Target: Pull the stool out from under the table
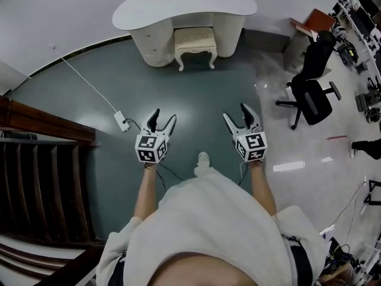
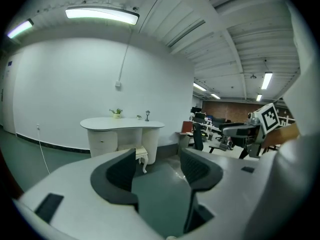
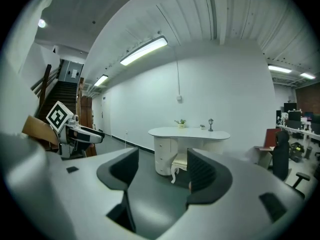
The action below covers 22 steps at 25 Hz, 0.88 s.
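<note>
A cream stool [image 1: 195, 40] with carved legs stands tucked partway under the white curved table [image 1: 184, 8] at the far wall. Both grippers are held out over the green floor, well short of it. My left gripper [image 1: 165, 115] is open and holds nothing. My right gripper [image 1: 235, 112] is open too, its jaws empty. In the left gripper view the stool [image 2: 141, 154] shows small beyond the left gripper [image 2: 157, 166], under the table [image 2: 122, 123]. The right gripper view frames the stool [image 3: 180, 161] between the right gripper's [image 3: 162, 169] pads, far off.
A black office chair [image 1: 312, 94] stands to the right on the pale floor. A white power strip [image 1: 121, 121] with its cable lies on the floor left of my left gripper. A dark wooden staircase [image 1: 41, 177] fills the left side. Small ornaments sit on the tabletop.
</note>
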Each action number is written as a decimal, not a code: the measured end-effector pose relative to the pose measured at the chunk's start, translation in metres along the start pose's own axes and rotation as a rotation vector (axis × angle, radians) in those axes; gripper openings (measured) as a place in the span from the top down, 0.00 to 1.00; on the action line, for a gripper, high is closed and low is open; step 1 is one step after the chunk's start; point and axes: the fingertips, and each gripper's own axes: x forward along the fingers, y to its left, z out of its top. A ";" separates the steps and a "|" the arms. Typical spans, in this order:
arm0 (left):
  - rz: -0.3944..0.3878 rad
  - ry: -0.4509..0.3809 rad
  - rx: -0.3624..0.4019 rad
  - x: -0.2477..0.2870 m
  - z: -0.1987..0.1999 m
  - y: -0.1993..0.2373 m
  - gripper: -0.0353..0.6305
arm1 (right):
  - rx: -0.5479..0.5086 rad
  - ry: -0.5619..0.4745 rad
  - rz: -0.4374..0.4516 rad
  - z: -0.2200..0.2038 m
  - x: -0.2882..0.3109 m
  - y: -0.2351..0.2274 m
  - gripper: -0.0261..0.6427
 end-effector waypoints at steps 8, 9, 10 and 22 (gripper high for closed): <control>0.046 0.021 -0.009 0.087 0.027 0.034 0.56 | 0.019 0.010 0.031 0.006 0.082 -0.066 0.54; 0.050 0.023 -0.012 0.095 0.028 0.038 0.56 | 0.022 0.011 0.035 0.007 0.091 -0.072 0.54; 0.054 0.027 -0.015 0.102 0.030 0.042 0.56 | 0.023 0.014 0.039 0.007 0.100 -0.077 0.55; 0.051 0.045 -0.029 0.198 0.045 0.098 0.56 | 0.044 0.032 0.045 0.009 0.192 -0.126 0.55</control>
